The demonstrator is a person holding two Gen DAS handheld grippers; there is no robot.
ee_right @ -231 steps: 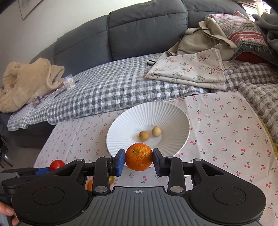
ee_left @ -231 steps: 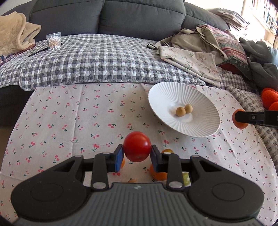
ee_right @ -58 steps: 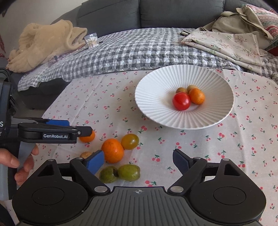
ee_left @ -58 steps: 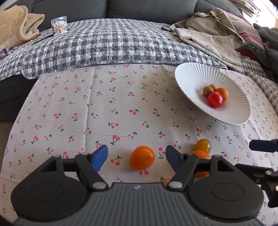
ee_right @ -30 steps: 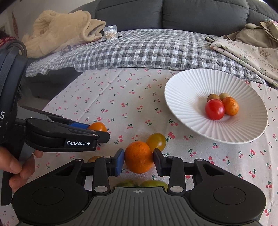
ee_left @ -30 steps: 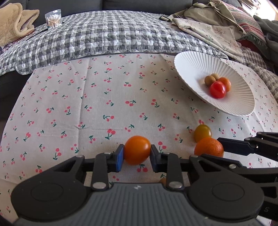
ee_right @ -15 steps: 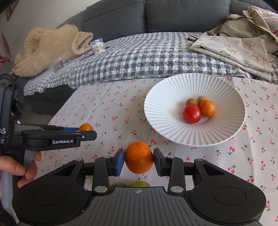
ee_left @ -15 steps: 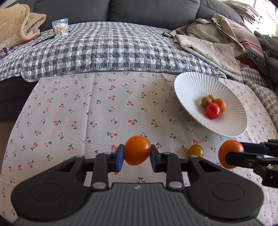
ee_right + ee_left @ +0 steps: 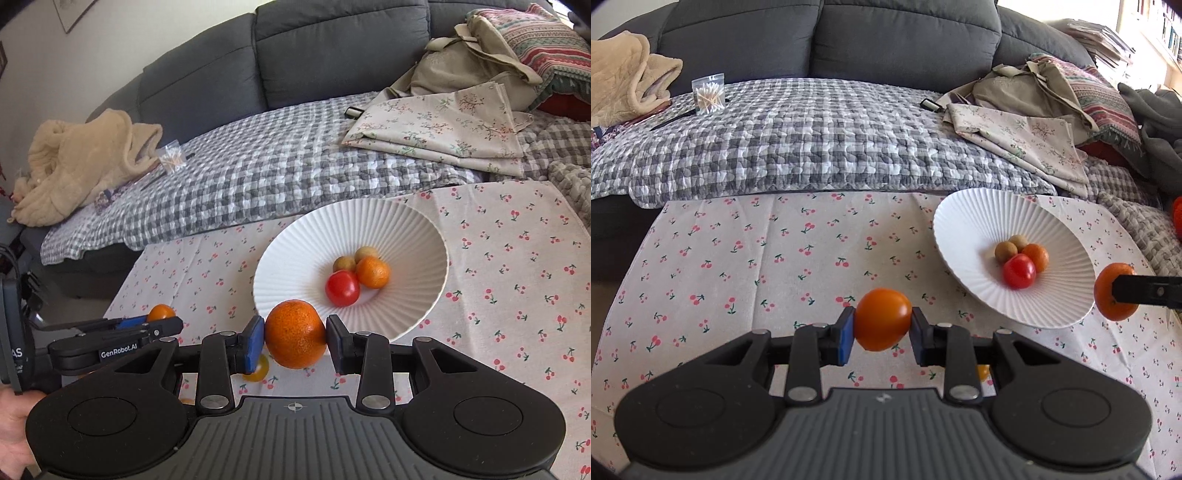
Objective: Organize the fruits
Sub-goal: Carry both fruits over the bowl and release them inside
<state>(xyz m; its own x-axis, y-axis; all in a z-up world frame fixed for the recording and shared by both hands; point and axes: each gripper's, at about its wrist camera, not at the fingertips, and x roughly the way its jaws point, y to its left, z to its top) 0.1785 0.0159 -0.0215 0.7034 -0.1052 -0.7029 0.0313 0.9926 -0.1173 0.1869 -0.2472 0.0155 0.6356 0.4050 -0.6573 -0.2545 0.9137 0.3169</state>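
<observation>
My left gripper (image 9: 882,334) pinches an orange tomato (image 9: 882,318) clear of the tablecloth (image 9: 746,266), ready to carry. Ahead to its right waits the white plate (image 9: 406,229). My right gripper (image 9: 295,341) clamps the mandarin (image 9: 294,333) just before that plate's rim.

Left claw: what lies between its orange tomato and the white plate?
In the left wrist view, only bare cherry-print cloth lies between the orange tomato and the white plate.
</observation>
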